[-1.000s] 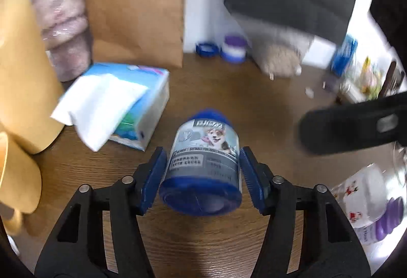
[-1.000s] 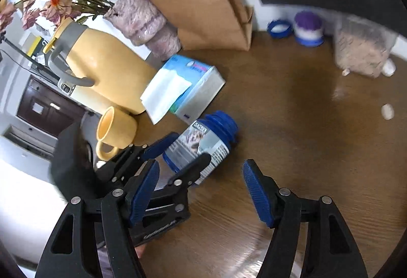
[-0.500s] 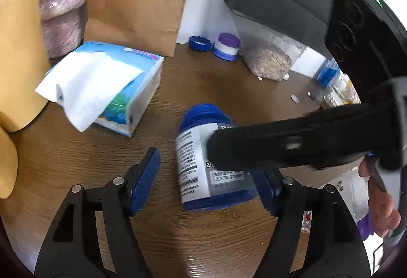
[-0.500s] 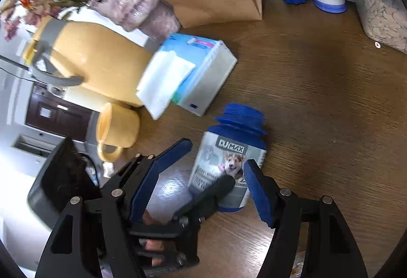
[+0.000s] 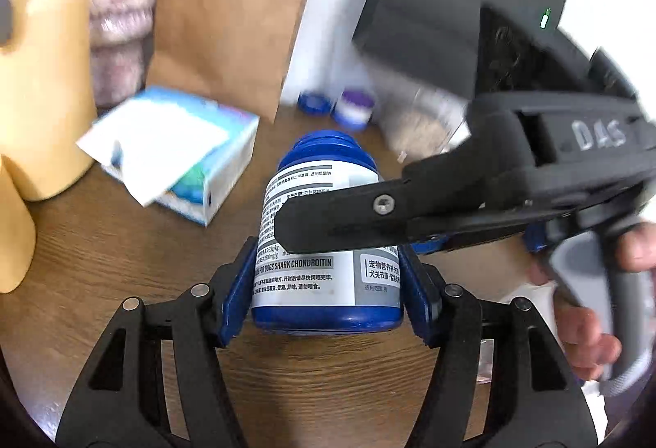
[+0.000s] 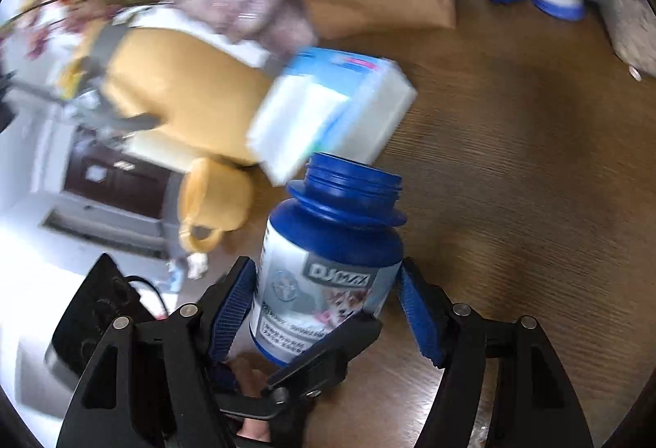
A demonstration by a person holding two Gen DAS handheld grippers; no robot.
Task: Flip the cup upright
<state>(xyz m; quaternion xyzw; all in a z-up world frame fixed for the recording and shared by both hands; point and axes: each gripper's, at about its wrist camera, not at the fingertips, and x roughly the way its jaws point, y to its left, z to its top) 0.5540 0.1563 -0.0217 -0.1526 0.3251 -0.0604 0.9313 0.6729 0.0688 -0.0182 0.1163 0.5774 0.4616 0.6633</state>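
From my left claw (image 5: 326, 296), I see my blue pads pressed on both sides of the blue pill bottle (image 5: 324, 243), its open mouth pointing to 12 o'clock over the brown table (image 5: 102, 263), with my right claw (image 5: 369, 220) lying across it from 3 o'clock. From my right claw (image 6: 324, 304), the bottle sits tilted between my pads, but I cannot tell if they squeeze it; the tissue box (image 6: 332, 107) is at 12 o'clock and the yellow mug (image 6: 213, 202) at 10.
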